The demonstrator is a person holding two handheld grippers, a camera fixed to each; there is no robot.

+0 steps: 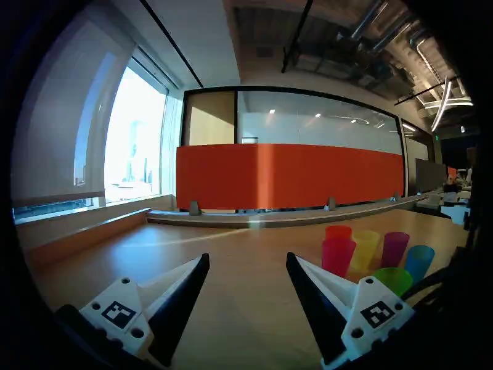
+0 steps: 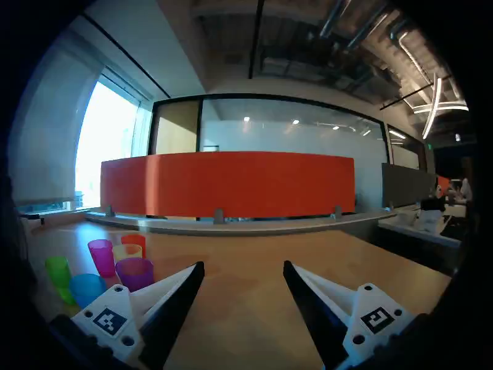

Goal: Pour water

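Several translucent plastic cups stand in a cluster on the wooden table. In the left gripper view they are at the right: a red cup, a pink cup, a yellow cup, a purple cup, a blue cup and a green cup. My left gripper is open, left of them, holding nothing. In the right gripper view the same cluster sits at the left, with the purple cup nearest my open, empty right gripper.
An orange divider panel runs along the table's far edge, with a glass-walled room behind it. A bright window and a wooden ledge are at the left. More desks stand far right. Bare tabletop stretches ahead of both grippers.
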